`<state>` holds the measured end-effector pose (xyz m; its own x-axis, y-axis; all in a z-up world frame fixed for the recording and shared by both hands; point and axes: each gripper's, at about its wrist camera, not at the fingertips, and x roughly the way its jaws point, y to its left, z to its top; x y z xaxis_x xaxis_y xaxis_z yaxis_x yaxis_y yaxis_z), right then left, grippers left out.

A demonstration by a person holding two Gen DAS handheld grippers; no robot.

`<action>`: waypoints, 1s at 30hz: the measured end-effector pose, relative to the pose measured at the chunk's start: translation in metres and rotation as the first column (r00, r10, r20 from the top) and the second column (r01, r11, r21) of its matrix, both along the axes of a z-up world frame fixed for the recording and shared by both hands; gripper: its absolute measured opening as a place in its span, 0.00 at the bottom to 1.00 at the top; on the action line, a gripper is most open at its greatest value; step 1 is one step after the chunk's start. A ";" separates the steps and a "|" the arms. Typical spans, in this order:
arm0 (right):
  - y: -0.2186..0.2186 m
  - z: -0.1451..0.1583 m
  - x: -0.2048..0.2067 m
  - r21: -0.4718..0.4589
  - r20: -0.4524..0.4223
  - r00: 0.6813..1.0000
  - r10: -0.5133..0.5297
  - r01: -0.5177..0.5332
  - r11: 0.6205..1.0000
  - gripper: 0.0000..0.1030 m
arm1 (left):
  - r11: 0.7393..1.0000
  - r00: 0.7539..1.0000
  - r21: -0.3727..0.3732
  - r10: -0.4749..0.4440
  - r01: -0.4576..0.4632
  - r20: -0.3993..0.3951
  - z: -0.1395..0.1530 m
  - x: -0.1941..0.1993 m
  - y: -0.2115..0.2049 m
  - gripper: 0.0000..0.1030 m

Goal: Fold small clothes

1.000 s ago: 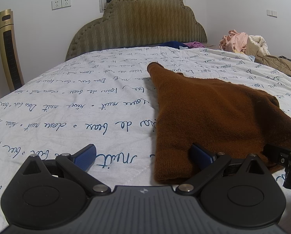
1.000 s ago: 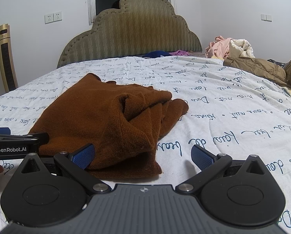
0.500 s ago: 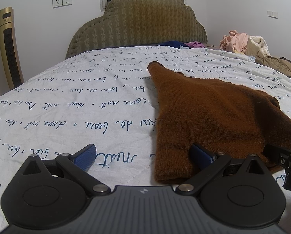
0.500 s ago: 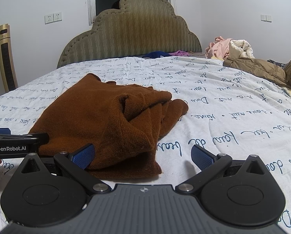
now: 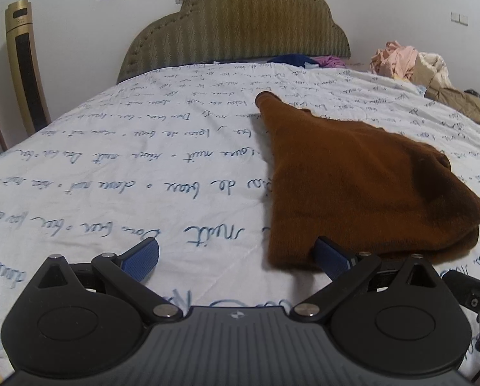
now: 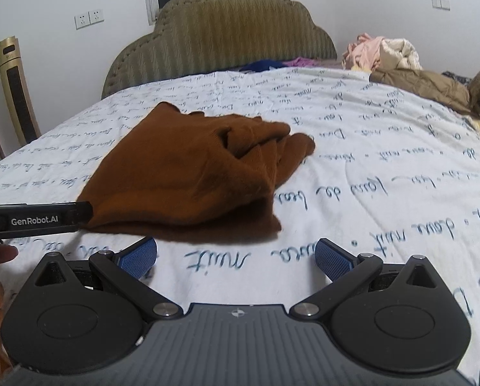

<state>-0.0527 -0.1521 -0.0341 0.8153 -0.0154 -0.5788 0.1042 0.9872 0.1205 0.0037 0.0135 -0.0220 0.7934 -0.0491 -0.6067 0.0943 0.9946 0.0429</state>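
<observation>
So there's a rust-brown knitted garment, loosely folded, sitting on a white quilted bedspread with blue handwritten-style script. In the left wrist view it fills the centre-right of the frame, one narrow end pointing toward the top. In the right wrist view it's centre-left, bunched into folds on its right side.

The left gripper has its blue-padded fingers spread wide with nothing between them. The right-hand finger is right up against the near edge of the knit, can't tell if it's actually under it. The other pad is over bare bedspread.

The right gripper is also spread wide and holding nothing, sitting just short of the garment's near edge at the bottom of the frame.

Upper middle of both views: an olive padded scalloped headboard. Upper right there's a heap of pink and cream clothes, and a gold tower fan stands at the far left.
</observation>
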 end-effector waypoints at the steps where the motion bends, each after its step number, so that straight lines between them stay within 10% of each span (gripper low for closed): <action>1: 0.000 0.000 0.000 0.000 0.000 1.000 0.000 0.000 1.000 1.00 | 1.000 1.000 0.002 0.002 -0.002 -0.006 0.002 -0.002 0.002 1.00; 30: 0.020 0.017 -0.017 -0.059 -0.009 0.998 0.069 -0.070 0.996 1.00 | 0.998 0.993 0.053 0.047 -0.042 -0.110 0.004 -0.016 0.017 1.00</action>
<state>-0.0698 -0.1324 -0.0167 0.8116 0.0069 -0.5841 0.0358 0.9975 0.0614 -0.0122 0.0309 -0.0182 0.7215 0.0175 -0.6922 0.0569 0.9948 0.0845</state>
